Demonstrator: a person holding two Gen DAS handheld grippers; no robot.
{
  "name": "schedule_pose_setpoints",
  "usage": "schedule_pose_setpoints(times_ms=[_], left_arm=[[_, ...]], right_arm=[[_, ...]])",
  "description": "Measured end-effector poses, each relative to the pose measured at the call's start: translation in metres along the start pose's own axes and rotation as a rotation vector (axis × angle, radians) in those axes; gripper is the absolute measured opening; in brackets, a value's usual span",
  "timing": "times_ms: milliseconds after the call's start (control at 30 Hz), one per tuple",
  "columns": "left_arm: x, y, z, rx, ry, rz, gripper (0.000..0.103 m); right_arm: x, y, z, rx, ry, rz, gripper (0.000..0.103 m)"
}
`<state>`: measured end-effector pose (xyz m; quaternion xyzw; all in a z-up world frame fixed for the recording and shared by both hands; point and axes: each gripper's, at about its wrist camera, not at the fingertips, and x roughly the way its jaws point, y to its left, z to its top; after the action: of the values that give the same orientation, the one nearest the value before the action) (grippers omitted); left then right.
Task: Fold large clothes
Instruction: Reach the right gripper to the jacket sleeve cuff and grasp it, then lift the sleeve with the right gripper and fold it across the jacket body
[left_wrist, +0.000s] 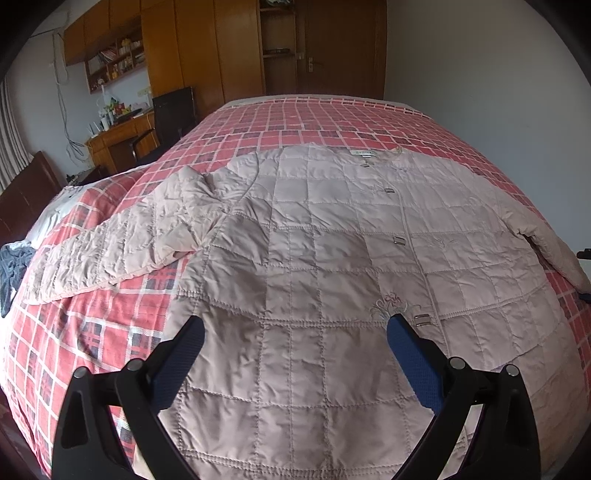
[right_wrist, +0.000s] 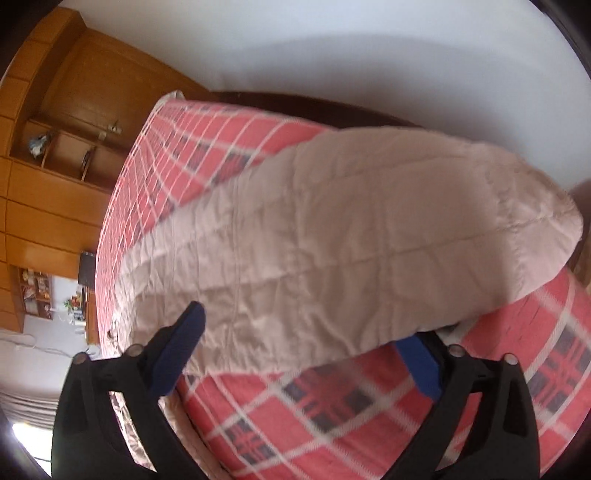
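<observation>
Quilted pink jacket (left_wrist: 332, 236) lies front-up across the red plaid bedspread (left_wrist: 317, 118) in your left wrist view, collar toward the far end of the bed and hem nearest you. Metal clasps run down its front, and a small embroidered flower sits close to the lowest pair. One sleeve (left_wrist: 122, 240) angles out to the left over the plaid, rumpled at the shoulder; the other drops off the right edge of the bed. Your left gripper (left_wrist: 295, 328) hangs above the lower front of the jacket, jaws spread wide, nothing between them. A wooden wardrobe (left_wrist: 207, 48), a desk (left_wrist: 118, 136) and a grey cloth (left_wrist: 13, 266) at the bed's left edge fill the background.

From your right wrist view, tilted and blurred, the jacket's sleeve (right_wrist: 351, 236) stretches across the frame over the same plaid cover (right_wrist: 332, 413). Your right gripper (right_wrist: 306, 328) stands released, its left blue pad clear of the fabric, its right fingertip hidden under the sleeve's edge. Whether it touches the cloth cannot be told.
</observation>
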<state>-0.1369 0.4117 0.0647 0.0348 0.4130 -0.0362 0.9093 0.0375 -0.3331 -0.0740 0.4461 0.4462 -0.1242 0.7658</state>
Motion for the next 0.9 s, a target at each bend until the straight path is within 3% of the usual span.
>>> schedule_pose_setpoints(times_ms=[33,167,233,300,467,600,733,900], left_arm=[[0.000,0.000,0.000,0.001,-0.001,0.002,0.099],[0.000,0.000,0.000,0.001,-0.006,0.002,0.099],[0.000,0.000,0.000,0.001,-0.004,0.001,0.099],[0.001,0.002,0.000,0.000,0.000,0.002,0.099],[0.003,0.004,0.001,-0.004,0.004,0.007,0.099],[0.002,0.006,0.001,-0.007,0.001,0.014,0.099],[0.001,0.007,0.002,-0.010,-0.001,0.021,0.099],[0.005,0.013,0.005,-0.028,0.008,0.020,0.099]], right_arm=[[-0.002,-0.002,0.002,0.002,-0.021,-0.019,0.076],[-0.002,-0.009,0.010,0.020,-0.062,-0.054,0.051],[-0.003,-0.010,0.012,0.011,-0.077,-0.068,0.027],[-0.004,-0.007,0.013,-0.006,-0.090,-0.059,0.014],[-0.026,0.034,0.010,-0.139,-0.220,-0.056,0.008],[-0.038,0.102,-0.003,-0.330,-0.310,-0.024,0.008],[-0.031,0.164,-0.027,-0.519,-0.325,0.024,0.008],[-0.005,0.223,-0.071,-0.745,-0.267,0.074,0.008]])
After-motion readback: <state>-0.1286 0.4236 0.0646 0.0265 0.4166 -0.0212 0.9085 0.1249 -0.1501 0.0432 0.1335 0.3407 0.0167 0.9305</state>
